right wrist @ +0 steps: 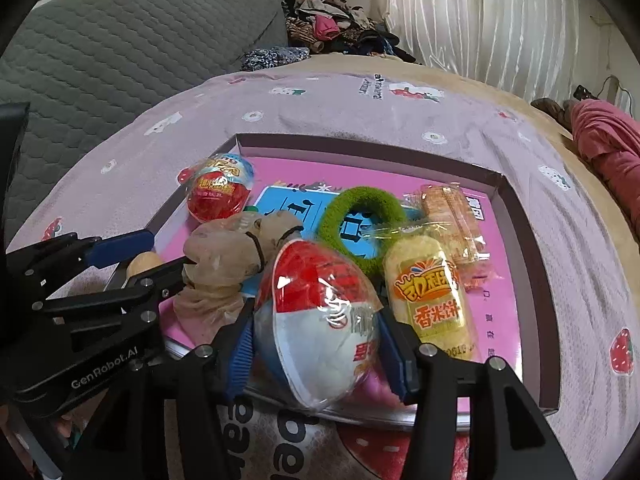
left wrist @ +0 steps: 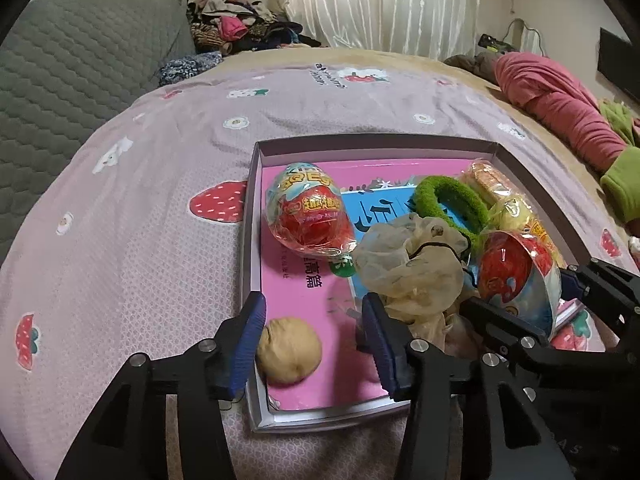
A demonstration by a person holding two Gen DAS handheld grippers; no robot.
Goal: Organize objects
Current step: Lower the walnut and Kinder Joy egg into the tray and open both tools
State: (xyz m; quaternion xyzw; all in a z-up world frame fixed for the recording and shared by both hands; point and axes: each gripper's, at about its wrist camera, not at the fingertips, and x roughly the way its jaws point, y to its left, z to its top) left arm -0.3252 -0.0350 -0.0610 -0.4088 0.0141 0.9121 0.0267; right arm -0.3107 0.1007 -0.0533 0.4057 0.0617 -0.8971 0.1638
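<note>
Left hand-held gripper (left wrist: 314, 338): angled down over the near-left corner of the box (left wrist: 256, 208), jaws apart around a tan ball (left wrist: 289, 350), pads not pressing it.

Right hand-held gripper (right wrist: 318, 354): angled down at the box's near edge, jaws straddling a wrapped toy egg (right wrist: 316, 320); contact cannot be told.

Egg: red top, white base, clear crinkled wrapper. Box lies on the bed (left wrist: 140, 184).

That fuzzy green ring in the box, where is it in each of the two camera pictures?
Left wrist view: the green ring lies right of centre, toward the box's far right, behind the crumpled beige bag.
Right wrist view: the ring sits near the centre, just beyond the wrapped egg toy between the near fingers.
Shared landmark: the blue panel under the ring.
</note>
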